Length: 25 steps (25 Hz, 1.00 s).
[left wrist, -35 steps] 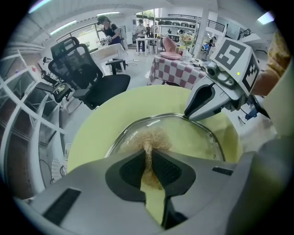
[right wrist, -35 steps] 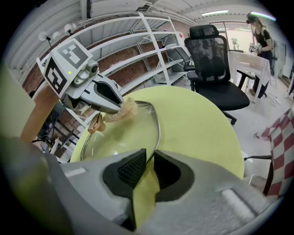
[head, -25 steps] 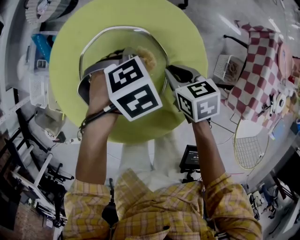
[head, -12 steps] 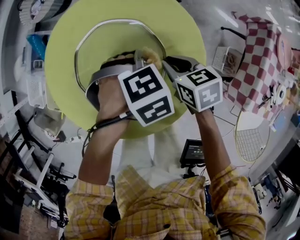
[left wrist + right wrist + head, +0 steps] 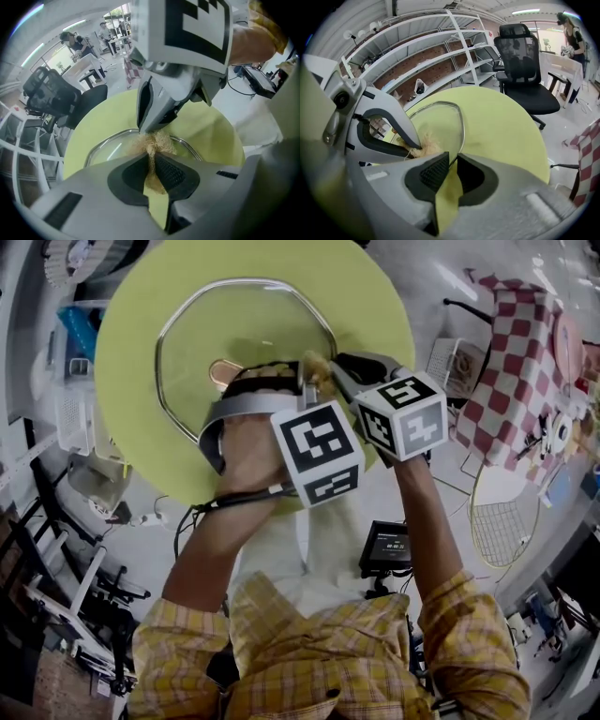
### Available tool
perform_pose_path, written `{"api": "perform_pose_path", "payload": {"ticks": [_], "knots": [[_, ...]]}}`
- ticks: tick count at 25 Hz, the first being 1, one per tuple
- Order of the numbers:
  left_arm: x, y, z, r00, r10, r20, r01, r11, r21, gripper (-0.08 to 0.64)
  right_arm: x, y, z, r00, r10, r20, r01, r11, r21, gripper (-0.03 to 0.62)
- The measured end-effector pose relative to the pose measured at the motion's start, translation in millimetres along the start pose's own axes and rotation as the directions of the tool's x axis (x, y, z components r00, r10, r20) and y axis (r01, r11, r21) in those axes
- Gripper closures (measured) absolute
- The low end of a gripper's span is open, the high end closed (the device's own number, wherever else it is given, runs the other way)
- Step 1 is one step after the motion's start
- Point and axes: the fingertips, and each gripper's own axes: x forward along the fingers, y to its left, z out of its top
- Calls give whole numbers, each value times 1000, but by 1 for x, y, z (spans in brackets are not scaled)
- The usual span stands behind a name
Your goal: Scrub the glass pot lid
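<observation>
The glass pot lid (image 5: 239,334), clear with a metal rim, lies on the round yellow-green table (image 5: 375,296). Its brownish knob (image 5: 223,373) shows left of my left hand. My left gripper (image 5: 307,371) is shut on a tan fibrous scrubber (image 5: 153,142), which rests on the lid's near right part. My right gripper (image 5: 339,371) is shut on the lid's rim (image 5: 461,126) right beside the scrubber (image 5: 423,149). In the left gripper view the right gripper's fingers (image 5: 157,105) stand just beyond the scrubber. My arms hide the lid's near edge in the head view.
A table with a red-checked cloth (image 5: 525,362) stands to the right, with a white wire basket (image 5: 455,371) beside it. A black office chair (image 5: 525,61) and white shelves (image 5: 431,51) lie beyond the table. A small screen (image 5: 386,549) sits on the floor.
My left gripper has slid with the scrubber to the right across the lid, toward the right gripper. The lid's knob has come into view. The right gripper has kept its hold on the rim.
</observation>
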Motion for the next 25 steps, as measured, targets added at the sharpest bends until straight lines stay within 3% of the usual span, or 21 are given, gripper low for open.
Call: {"api": "perform_pose_path", "payload": {"ticks": [5,25], "knots": [[-1,-14,2,1000,6,8,-7,1000,18,514,0,0,0,1000,-8,1,8,1000,-2,543],[-4,-70,-8,996,36,84,-31,997,-64,514,0,1,0,1000,-21,1,21,1000,-15,543]]}}
